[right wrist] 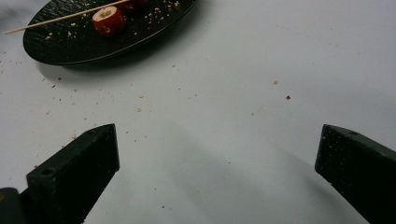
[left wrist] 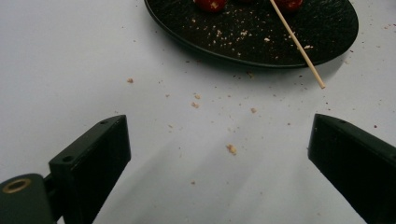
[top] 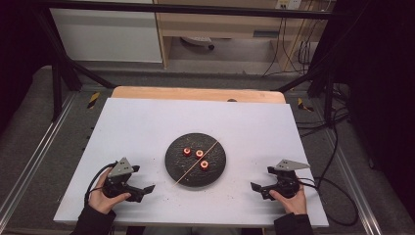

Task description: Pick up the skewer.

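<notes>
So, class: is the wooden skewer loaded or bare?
Bare. The skewer lies across the plate with the three red pieces loose beside it.

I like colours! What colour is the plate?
Black, with a rough speckled surface; the left gripper view shows it best.

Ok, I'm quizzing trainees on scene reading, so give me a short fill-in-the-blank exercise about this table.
1. The black plate holds ____ red fruit pieces.
2. The wooden skewer lies across the plate, and its near end sticks out over the plate's ____.
3. The left gripper and right gripper both have their jaws ____.
4. Crumbs lie scattered on the ____ tabletop.

Missing words: three; rim; open; white
</notes>
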`<state>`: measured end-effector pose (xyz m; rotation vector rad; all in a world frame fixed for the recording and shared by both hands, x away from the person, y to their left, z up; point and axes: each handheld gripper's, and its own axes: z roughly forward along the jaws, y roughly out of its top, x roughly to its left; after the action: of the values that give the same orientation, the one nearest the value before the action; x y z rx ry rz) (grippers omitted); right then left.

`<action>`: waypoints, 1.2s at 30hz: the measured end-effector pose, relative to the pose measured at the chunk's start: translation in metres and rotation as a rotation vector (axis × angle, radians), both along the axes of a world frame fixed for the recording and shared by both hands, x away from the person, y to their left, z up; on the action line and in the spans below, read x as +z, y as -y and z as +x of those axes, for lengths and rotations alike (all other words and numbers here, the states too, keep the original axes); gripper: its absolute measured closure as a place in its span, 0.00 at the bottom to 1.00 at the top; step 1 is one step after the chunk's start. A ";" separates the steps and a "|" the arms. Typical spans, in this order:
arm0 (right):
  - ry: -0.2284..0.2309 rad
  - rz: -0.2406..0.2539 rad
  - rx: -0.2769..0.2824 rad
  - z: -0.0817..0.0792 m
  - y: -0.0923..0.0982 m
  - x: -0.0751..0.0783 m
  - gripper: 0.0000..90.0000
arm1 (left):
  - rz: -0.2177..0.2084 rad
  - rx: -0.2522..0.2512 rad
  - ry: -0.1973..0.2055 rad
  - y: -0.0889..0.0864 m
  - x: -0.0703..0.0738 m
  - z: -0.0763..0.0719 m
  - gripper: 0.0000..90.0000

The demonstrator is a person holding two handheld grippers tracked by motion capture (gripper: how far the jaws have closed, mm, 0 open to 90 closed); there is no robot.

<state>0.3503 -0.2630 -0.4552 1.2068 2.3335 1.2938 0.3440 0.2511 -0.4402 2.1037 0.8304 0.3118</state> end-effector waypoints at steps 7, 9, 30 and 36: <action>0.002 -0.006 -0.002 0.000 0.000 0.000 0.01 | 0.005 0.002 -0.002 0.007 0.005 0.001 0.06; 0.000 -0.006 -0.002 0.000 0.000 0.000 0.01 | 0.005 0.004 0.000 0.008 0.007 0.001 0.06; -0.007 -0.017 0.000 0.000 0.000 0.000 0.01 | 0.053 0.001 -0.015 0.054 0.031 0.016 0.07; -0.007 -0.021 0.000 0.000 0.000 0.001 0.01 | 0.069 0.010 -0.038 0.072 0.034 0.025 0.09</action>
<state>0.3504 -0.2626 -0.4547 1.2066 2.3463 1.2635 0.3687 0.1790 -0.4060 2.1764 0.8635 0.3108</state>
